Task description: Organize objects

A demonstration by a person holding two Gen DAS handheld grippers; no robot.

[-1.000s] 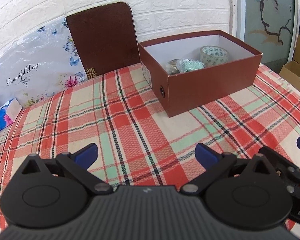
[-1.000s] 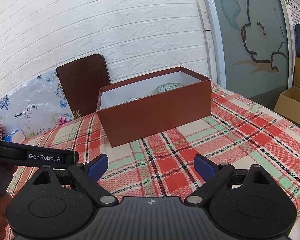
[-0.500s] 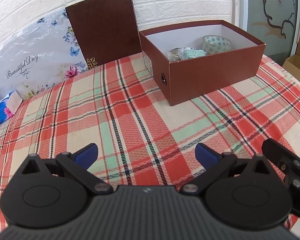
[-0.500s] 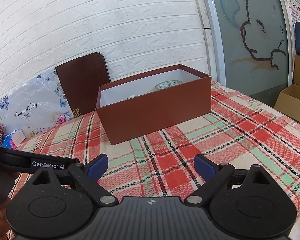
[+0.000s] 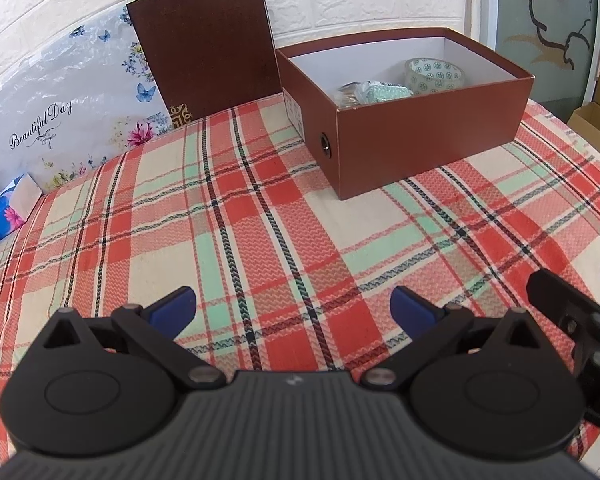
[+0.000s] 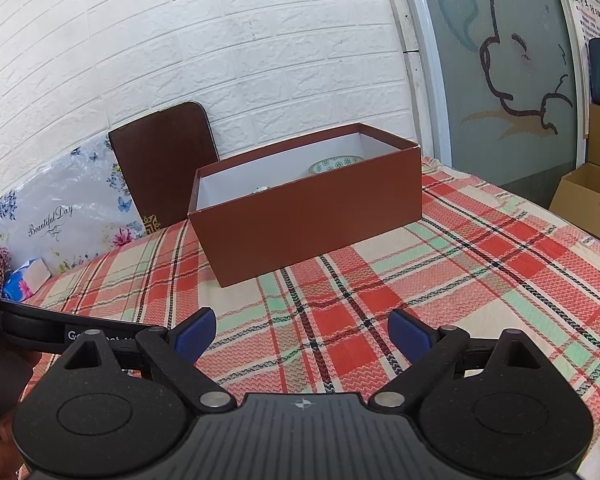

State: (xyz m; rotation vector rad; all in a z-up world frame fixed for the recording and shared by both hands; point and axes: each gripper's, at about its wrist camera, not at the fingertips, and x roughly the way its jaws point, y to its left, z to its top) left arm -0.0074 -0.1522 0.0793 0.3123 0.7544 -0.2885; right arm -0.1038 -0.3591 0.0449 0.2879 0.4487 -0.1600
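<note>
An open brown box [image 5: 428,140] [image 6: 312,220] with a white inside stands on the plaid cloth at the back right. Inside it lie a roll of patterned tape [image 5: 434,74] [image 6: 334,164], a teal packet [image 5: 384,92] and a small wrapped item I cannot make out. My left gripper [image 5: 292,308] hovers open over the bare cloth, well short of the box, nothing between its blue fingertips. My right gripper [image 6: 300,332] is open too, also empty and in front of the box. Its black frame shows at the right edge of the left wrist view.
The box's brown lid [image 5: 204,40] [image 6: 164,156] leans on the white brick wall. A floral package [image 5: 56,116] [image 6: 60,220] lies beside it, with a blue tissue pack [image 5: 8,212] at the far left. Cardboard boxes [image 6: 588,196] stand on the floor past the table's right edge.
Both grippers have drawn back slightly and stayed open. In the left wrist view the box has shifted up and right.
</note>
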